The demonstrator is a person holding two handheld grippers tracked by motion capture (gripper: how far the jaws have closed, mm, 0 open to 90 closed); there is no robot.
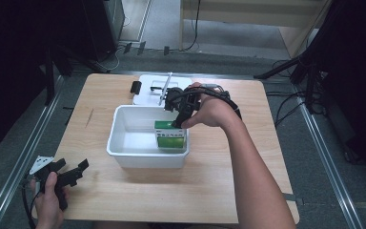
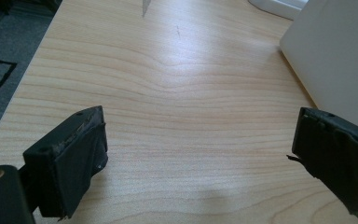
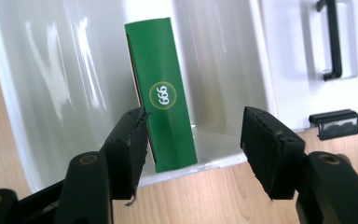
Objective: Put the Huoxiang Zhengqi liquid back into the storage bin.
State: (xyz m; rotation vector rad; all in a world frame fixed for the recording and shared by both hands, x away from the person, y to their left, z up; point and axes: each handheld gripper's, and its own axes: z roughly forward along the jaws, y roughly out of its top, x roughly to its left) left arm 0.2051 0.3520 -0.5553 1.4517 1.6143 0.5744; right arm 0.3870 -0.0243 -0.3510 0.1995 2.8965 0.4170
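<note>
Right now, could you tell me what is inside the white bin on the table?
One green box stands inside the white bin, near its right wall. The right gripper hangs open above it, covering part of the box and the floor beneath.

We see our right gripper (image 3: 193,147) at the bottom of the frame, jaws parted above a green box (image 3: 163,100) (marked 666) lying in the white bin (image 3: 51,93); the white lid (image 3: 303,60) sits upper right.
</note>
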